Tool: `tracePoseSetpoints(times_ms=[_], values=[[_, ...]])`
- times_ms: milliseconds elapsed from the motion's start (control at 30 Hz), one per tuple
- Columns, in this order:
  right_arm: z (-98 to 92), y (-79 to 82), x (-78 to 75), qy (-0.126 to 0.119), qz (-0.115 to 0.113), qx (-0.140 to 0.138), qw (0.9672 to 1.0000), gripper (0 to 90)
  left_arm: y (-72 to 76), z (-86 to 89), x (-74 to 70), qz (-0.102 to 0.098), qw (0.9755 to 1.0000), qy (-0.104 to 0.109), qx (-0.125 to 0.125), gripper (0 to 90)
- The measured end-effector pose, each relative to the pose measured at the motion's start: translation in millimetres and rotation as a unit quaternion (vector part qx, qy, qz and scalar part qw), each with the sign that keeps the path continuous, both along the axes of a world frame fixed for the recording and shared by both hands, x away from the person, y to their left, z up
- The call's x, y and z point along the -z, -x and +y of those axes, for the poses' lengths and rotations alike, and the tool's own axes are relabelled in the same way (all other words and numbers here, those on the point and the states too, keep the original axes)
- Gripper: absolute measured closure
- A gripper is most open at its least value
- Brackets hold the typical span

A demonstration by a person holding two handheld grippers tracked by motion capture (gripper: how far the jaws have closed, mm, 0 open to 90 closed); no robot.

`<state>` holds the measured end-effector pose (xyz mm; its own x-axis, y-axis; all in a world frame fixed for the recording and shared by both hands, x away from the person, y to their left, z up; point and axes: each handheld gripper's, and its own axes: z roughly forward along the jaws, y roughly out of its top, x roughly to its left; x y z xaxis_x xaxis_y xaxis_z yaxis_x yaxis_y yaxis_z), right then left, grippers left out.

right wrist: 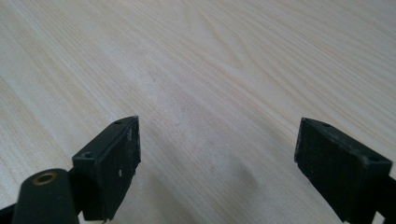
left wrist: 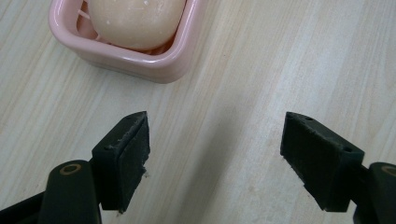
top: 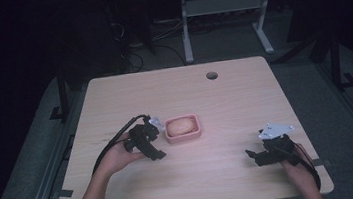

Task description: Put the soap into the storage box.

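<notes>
1. A pale, rounded bar of soap (top: 180,125) sits in a pink soap dish (top: 197,133) with rounded corners, near the middle of a light wooden table (top: 224,94). In the left gripper view the soap (left wrist: 135,18) is smooth and cream-coloured with a few small white specks, and it covers most of the dish (left wrist: 135,65), whose thick glossy rim rises around it.

2. The left gripper (top: 156,139), held in the person's left hand (top: 118,159), lies just left of the dish in the high view. Its jaws stand wide apart and hold nothing. In its own view (left wrist: 215,154), the dish lies ahead and toward the left jaw, apart from both pads, with bare wood between the jaws.

3. The right gripper (top: 254,156), in the person's right hand (top: 298,171), is near the table's front right corner, well apart from the dish. Its jaws are also spread wide and empty; its own view (right wrist: 217,158) shows plain wood grain between them.
</notes>
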<state>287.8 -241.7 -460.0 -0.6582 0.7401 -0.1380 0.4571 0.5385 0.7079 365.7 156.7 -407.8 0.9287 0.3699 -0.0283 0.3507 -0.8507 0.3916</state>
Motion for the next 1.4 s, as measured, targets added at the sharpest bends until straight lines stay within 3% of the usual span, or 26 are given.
tracePoseSetpoints(times_ms=[1400], values=[[-0.1, -0.3, 2.8, 0.006, 0.006, 0.002, 1.0000, 13.8, 28.2, 33.0, 12.9, -0.011, 0.9996, 0.016, -0.022, 22.7]])
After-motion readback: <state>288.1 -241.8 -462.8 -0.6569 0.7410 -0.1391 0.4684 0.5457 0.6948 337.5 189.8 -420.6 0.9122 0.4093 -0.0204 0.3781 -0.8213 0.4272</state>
